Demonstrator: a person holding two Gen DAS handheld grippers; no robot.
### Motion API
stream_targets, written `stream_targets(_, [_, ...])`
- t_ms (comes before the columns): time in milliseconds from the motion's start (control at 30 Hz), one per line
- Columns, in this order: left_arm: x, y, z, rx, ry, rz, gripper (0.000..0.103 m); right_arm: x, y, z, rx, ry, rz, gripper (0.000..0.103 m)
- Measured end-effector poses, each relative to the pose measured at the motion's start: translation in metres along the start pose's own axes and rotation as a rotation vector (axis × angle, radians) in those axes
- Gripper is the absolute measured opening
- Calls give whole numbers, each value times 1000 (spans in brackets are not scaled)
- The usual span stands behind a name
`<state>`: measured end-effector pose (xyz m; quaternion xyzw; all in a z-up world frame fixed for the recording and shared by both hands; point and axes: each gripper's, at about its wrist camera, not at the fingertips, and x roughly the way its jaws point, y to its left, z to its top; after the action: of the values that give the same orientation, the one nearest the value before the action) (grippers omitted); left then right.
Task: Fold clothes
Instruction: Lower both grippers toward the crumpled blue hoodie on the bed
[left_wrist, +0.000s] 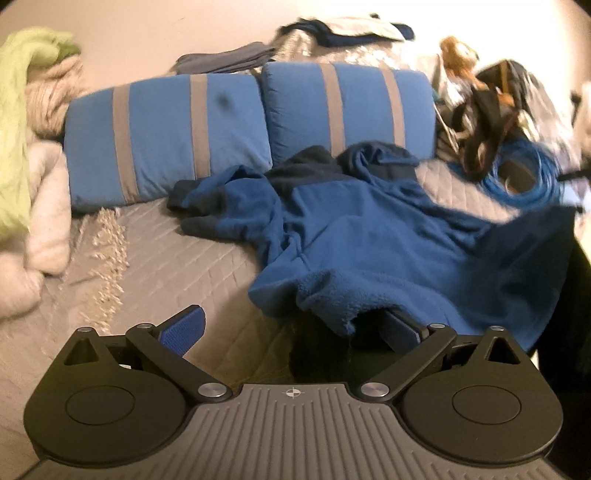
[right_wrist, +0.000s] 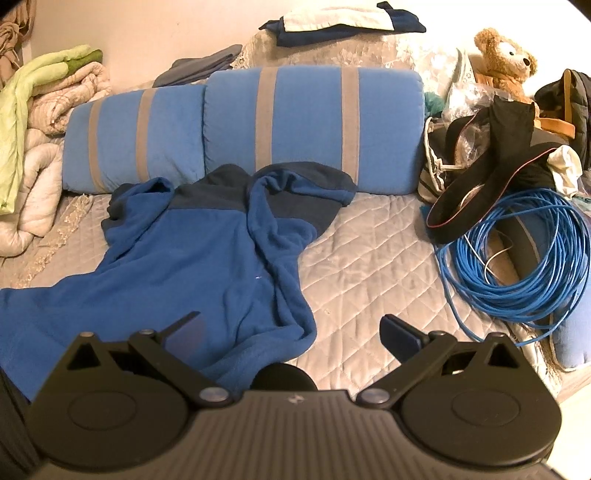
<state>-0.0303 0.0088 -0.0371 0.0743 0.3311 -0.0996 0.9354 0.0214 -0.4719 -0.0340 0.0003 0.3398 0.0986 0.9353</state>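
A blue fleece garment with darker blue collar and cuffs lies crumpled on the grey quilted bedcover. My left gripper is open wide at the garment's near hem. The hem drapes over the tip of its right finger, while its left finger hangs over bare quilt. In the right wrist view the same fleece spreads to the left. My right gripper is open wide over the garment's lower right edge, with its left finger above the fabric and its right finger above the quilt.
Two blue pillows with grey stripes lie behind the fleece. A coil of blue cable, black items and a teddy bear crowd the right. Bundled blankets sit at the left, folded clothes at the back.
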Motion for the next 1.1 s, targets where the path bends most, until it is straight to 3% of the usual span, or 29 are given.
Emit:
stream_targets(167, [9, 1, 3, -55, -56, 51, 102, -8, -6, -5, -40, -14, -19, 103])
stream_targets(467, [10, 8, 8, -179, -54, -3, 102, -23, -10, -31, -234, 8, 13, 103])
stream_targets(733, [12, 6, 1, -216, -60, -3, 102, -29, 11, -54, -364, 14, 129, 103])
stream_targets(833, [12, 6, -1, -217, -60, -2, 102, -31, 23, -59, -424, 5, 115, 103])
stream_targets(933, [13, 6, -2, -221, -64, -1, 102, -26, 36, -64, -482, -22, 38, 103])
stream_targets(1100, [14, 2, -3, -217, -75, 6, 102, -18, 47, -63, -493, -79, -16, 103])
